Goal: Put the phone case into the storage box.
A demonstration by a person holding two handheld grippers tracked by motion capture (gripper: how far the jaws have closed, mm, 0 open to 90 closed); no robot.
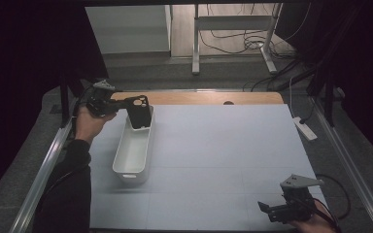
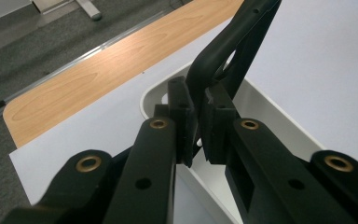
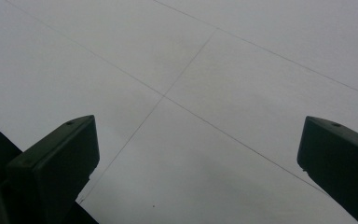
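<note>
A black phone case (image 1: 139,114) hangs tilted over the far end of a white oblong bin (image 1: 126,175). My left gripper (image 1: 126,103) is shut on the case's edge and comes in from the left. In the left gripper view the pads (image 2: 214,121) pinch the thin rim of the case (image 2: 228,42) above the bin's (image 2: 270,116) rounded corner. My right gripper (image 1: 267,209) rests low at the near right of the pale mat. Its jaws stand wide apart in the right gripper view (image 3: 198,154), with bare mat between them.
A strip of wooden tabletop (image 1: 199,98) shows beyond the mat's far edge. Metal rails (image 1: 43,170) run along both sides of the table. A white power strip (image 1: 305,128) lies on the floor to the right. Desk legs and cables (image 1: 252,43) stand behind.
</note>
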